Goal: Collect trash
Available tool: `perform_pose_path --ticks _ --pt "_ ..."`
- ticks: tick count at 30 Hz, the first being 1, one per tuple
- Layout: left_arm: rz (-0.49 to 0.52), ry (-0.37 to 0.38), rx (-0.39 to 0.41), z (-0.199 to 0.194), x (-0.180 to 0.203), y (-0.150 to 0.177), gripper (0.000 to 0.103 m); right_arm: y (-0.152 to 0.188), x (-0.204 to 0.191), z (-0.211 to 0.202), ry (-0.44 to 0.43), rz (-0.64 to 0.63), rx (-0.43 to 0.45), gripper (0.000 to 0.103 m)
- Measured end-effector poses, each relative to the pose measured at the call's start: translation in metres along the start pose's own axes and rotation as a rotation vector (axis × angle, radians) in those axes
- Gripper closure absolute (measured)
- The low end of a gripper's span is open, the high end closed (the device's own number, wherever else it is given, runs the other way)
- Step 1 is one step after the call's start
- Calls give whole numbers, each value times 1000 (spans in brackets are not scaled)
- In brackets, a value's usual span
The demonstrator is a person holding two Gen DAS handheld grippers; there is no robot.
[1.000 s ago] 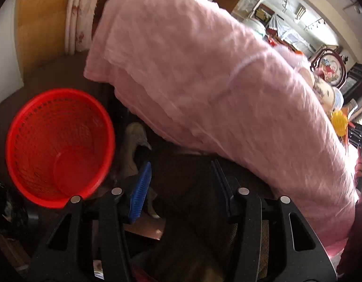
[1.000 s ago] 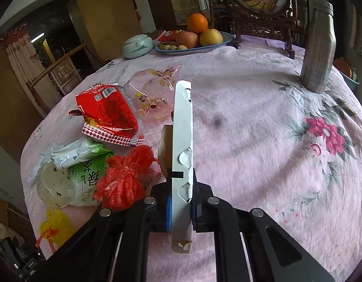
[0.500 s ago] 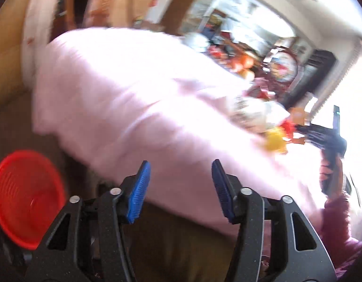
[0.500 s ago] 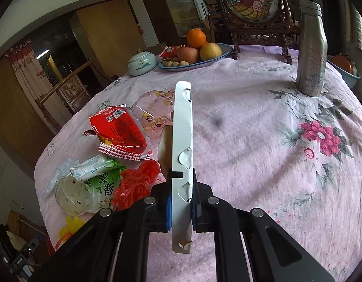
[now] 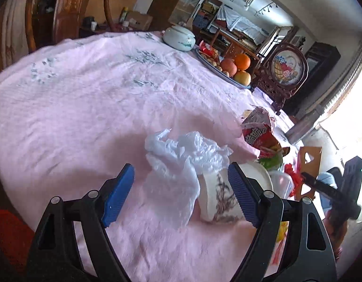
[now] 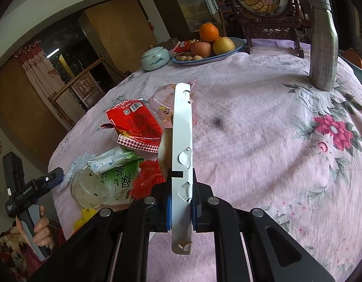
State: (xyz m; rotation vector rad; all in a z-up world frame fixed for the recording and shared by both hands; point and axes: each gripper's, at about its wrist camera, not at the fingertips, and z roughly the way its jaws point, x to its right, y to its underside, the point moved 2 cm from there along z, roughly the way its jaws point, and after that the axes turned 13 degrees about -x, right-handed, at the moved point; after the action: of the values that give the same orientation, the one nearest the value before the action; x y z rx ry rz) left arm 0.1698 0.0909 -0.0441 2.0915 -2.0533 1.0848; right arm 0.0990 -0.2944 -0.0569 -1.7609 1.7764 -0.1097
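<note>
Crumpled white plastic bag (image 5: 181,162) lies between the spread fingers of the left gripper (image 5: 181,188), the next pickup. Right gripper (image 6: 182,204) pinches flat cardboard (image 6: 182,164); lowering and closing should follow

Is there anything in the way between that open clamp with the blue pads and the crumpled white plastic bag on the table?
Nothing visible blocks it. The left gripper is open, and the white plastic bag lies on the pink tablecloth right ahead between its fingers. A white cup lies tipped against the bag's right side, close to the right finger.
</note>
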Motion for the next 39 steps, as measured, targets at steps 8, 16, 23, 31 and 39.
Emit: perform_pose_path --ticks 8,16,23,31,39 --pt "-15 77 -85 28 7 -8 87 -2 5 -7 -29 20 27 90" --pt "-7 -14 130 -77 -13 19 89 1 -12 -23 -54 -49 97 90" --pt "-155 -188 228 -143 -88 93 88 10 -38 -44 -154 -143 157 90" --pt "-438 -293 181 -135 -203 180 88 32 -130 -54 -256 -324 142 91" --pt "-642 -390 206 -133 -263 226 20 61 -223 -37 -363 -458 43 91"
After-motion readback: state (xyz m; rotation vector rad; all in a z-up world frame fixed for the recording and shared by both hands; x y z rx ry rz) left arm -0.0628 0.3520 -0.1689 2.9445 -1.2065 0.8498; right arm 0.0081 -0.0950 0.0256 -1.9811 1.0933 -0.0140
